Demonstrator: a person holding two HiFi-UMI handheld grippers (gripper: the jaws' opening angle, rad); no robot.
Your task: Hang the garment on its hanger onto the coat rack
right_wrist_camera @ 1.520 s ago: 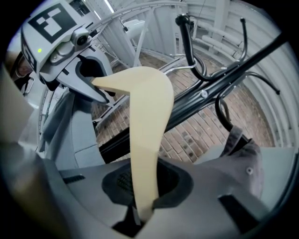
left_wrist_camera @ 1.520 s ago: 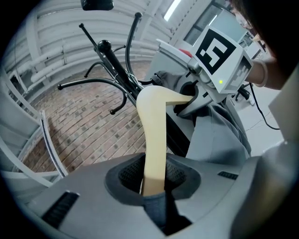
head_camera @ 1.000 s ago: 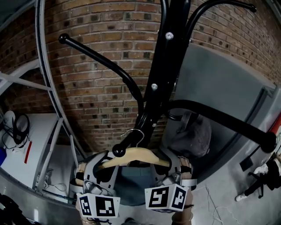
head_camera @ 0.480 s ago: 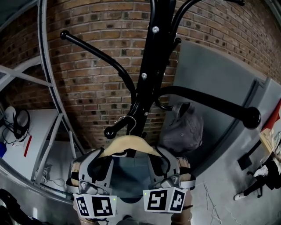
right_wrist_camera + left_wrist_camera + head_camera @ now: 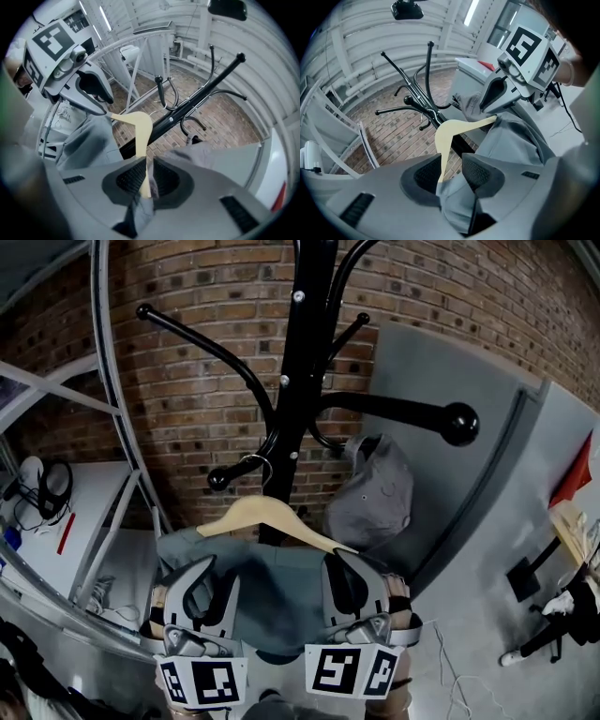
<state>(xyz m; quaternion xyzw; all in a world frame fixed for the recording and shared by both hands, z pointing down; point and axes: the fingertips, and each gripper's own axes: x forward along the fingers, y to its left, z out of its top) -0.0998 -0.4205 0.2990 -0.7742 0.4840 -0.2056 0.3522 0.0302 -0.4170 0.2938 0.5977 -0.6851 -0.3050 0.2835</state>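
The black coat rack [image 5: 302,371] stands before me with pegs spreading out. A wooden hanger [image 5: 265,518] carries a grey-blue garment [image 5: 272,582]. Its metal hook [image 5: 256,465] lies over the low left peg [image 5: 246,470], just behind the ball end; I cannot tell whether it bears weight. My left gripper [image 5: 202,585] is shut on the hanger's left shoulder and cloth, with the hanger [image 5: 449,136] running out between the jaws of the left gripper [image 5: 451,172]. My right gripper [image 5: 349,582] is shut on the right shoulder, and the hanger [image 5: 140,131] is pinched by the right gripper [image 5: 146,177].
A grey cap [image 5: 375,495] hangs on the rack to the right of the pole. A long peg with a ball end [image 5: 457,422] sticks out above it. Behind are a brick wall [image 5: 187,381], a curved white metal frame [image 5: 117,427], a grey panel [image 5: 478,493] and a white cabinet [image 5: 80,521].
The hanger has risen away from my body towards the rack, and its hook has dropped closer onto the low peg. More of the garment now shows. Both grippers keep their hold.
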